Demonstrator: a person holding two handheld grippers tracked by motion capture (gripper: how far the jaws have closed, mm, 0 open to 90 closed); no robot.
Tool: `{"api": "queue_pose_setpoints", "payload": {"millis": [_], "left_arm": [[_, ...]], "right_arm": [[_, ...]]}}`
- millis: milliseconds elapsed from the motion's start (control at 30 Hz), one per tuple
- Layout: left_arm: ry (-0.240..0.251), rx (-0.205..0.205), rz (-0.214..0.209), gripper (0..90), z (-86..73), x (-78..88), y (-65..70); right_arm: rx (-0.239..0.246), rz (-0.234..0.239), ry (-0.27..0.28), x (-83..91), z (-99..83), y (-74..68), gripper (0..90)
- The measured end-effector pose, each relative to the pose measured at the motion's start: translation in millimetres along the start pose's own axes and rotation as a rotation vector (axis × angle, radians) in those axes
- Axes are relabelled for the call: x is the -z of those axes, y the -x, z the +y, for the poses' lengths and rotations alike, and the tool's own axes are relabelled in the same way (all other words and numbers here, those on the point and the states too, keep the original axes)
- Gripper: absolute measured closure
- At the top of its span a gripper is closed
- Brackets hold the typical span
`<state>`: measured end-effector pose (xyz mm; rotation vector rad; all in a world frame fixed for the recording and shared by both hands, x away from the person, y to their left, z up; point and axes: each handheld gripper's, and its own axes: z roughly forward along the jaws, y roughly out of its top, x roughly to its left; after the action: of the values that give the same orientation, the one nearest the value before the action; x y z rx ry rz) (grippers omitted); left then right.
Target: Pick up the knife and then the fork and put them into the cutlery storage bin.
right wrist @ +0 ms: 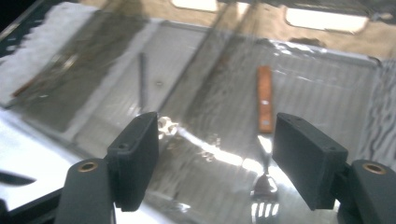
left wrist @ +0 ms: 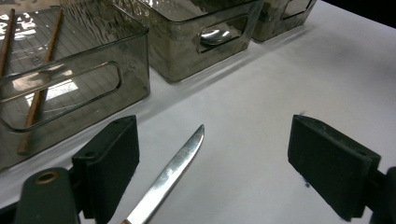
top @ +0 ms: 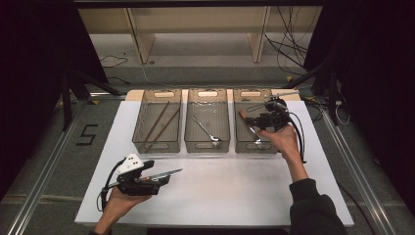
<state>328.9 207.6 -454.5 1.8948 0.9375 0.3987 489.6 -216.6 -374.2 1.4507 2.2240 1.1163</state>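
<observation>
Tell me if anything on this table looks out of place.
Only the knife stands out: it lies loose on the white table, between the left gripper's open jaws, while the chopsticks, spoon and fork sit sorted in bins.

The left hand-held gripper (top: 161, 177) lies level, low at the near left, jaws spread wide. The right hand-held gripper (top: 252, 120) is held farther out on an extended forearm, jaws wide apart.
</observation>
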Motion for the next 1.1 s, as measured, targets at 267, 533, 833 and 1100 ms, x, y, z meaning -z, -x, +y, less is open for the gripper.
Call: {"api": "queue_pose_setpoints", "payload": {"millis": [267,533,833,1100], "left_arm": [[-0.042,0.001,0.023,16.4,10.3,4.4,-11.5],[-0.123,-0.049,0.045,16.6,28.9,5.0,-22.3],[-0.240,-0.084,0.043,18.0,44.0,-7.7,-40.0],[-0.383,-0.117,0.071,18.4,30.4,-16.7,-45.2]], "right_arm": [[0.084,0.074,0.050,21.3,-16.6,-23.9,28.9],[0.144,0.156,0.095,39.5,-43.6,-43.7,27.7],[0.192,0.199,0.092,51.0,-70.6,-58.0,26.1],[0.177,0.212,0.130,54.1,-95.2,-53.3,25.6]]}}
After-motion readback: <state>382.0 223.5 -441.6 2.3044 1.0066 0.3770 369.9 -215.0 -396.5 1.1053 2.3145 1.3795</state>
